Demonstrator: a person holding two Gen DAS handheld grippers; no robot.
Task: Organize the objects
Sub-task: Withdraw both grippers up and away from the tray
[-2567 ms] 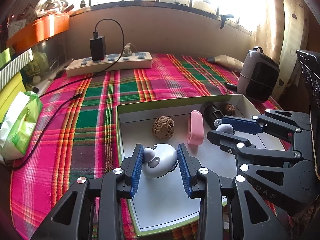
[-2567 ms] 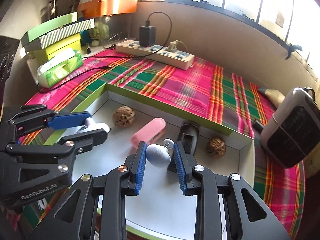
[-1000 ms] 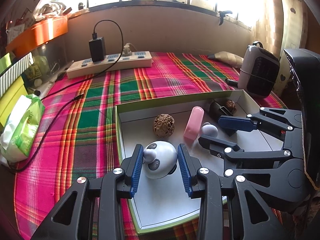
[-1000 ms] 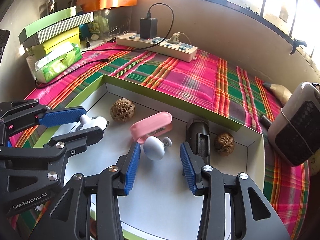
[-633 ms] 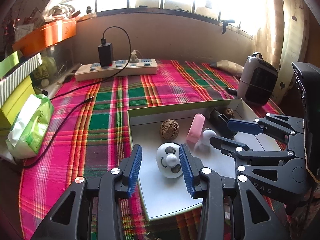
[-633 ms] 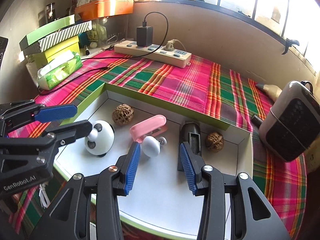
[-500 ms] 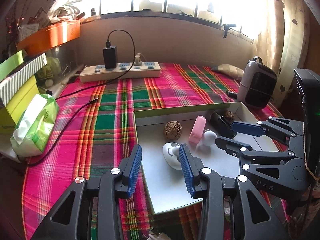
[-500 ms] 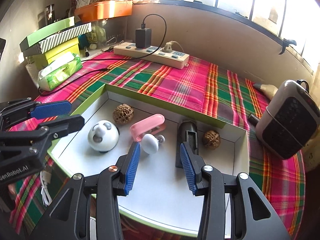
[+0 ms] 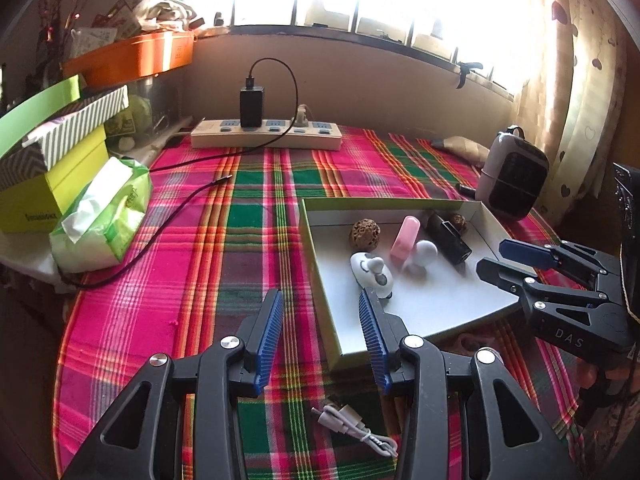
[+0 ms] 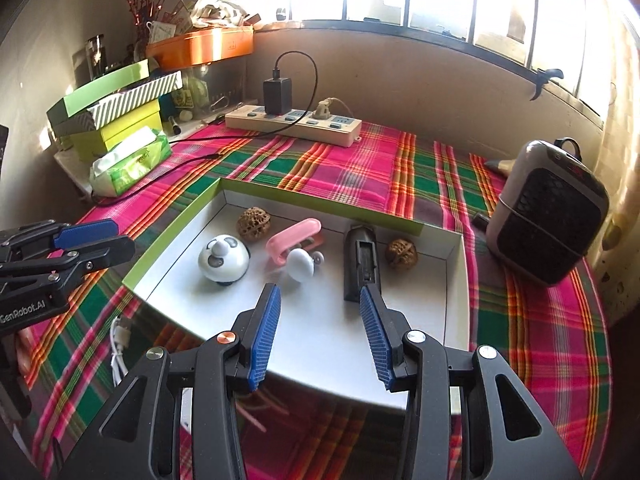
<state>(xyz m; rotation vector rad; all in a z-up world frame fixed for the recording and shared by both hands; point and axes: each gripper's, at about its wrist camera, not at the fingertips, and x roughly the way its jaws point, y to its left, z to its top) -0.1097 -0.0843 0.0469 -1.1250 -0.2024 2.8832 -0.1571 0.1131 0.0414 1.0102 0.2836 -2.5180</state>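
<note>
White panda toy (image 10: 222,263) lies in green-rimmed box (image 10: 172,229).

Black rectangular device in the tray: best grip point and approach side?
Grip the black device across its narrow width, near the middle of its length, coming from above at the near end. It lies flat and long, pointing away from the right gripper, whose open jaws already line up with its sides. A walnut sits close on its right, so stay toward the near half, probably.
</note>
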